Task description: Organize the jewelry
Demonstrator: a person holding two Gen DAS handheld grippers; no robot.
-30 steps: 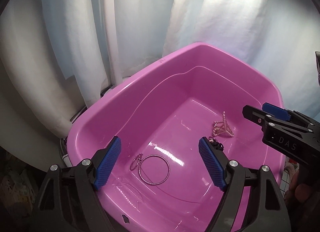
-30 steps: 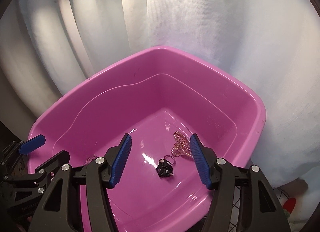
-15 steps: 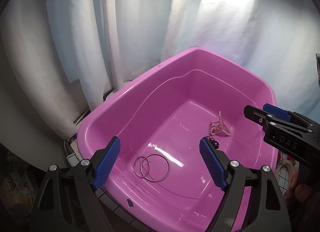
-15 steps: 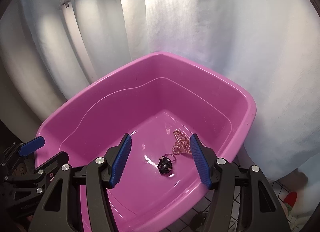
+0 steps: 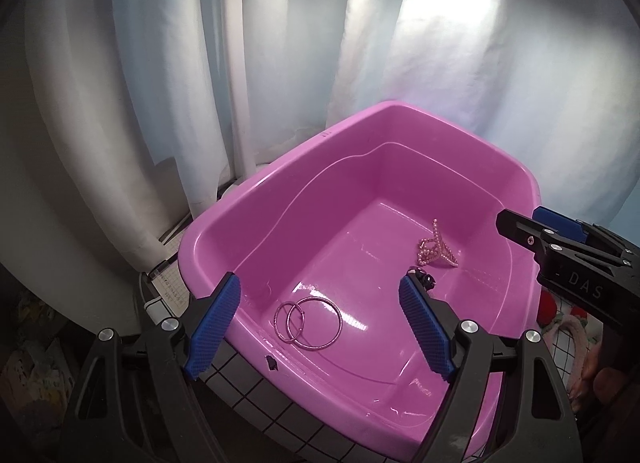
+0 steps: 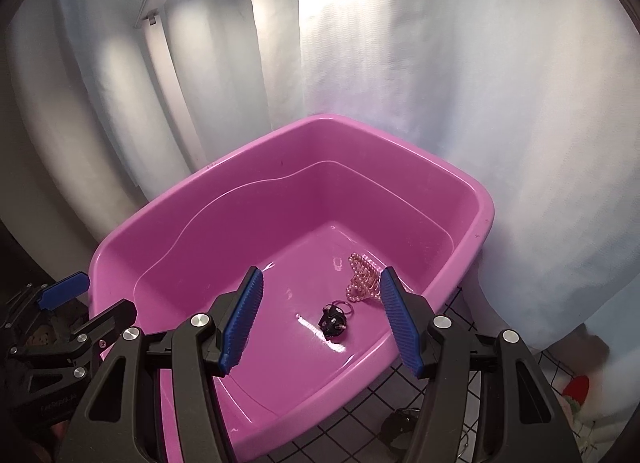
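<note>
A pink plastic tub (image 5: 256, 199) (image 6: 472, 191) holds the jewelry. Two metal bangles (image 5: 308, 322), one small and one large, lie overlapped near its front left wall. A pink bead piece (image 5: 436, 249) (image 6: 363, 277) rests toward the right side. Close by sits a small black trinket with thin rings (image 6: 334, 317) (image 5: 422, 277). My left gripper (image 5: 320, 327) hovers open above the tub's near rim, nothing between its blue pads. My right gripper (image 6: 320, 317) is also open and empty, above the tub's near right part; it shows at the right edge of the left wrist view (image 5: 560, 239).
White curtains (image 5: 320, 43) hang right behind the tub. The tub stands on a black wire grid (image 6: 360, 423) (image 5: 256, 379). A white gridded mat (image 5: 168, 283) lies left of the tub. Red and light-coloured items (image 6: 576, 391) lie at the lower right beyond the grid.
Both grippers have drawn back and up from the tub, so more of its rim and the wire grid shows. The jewelry lies where it was. Both stayed open.
</note>
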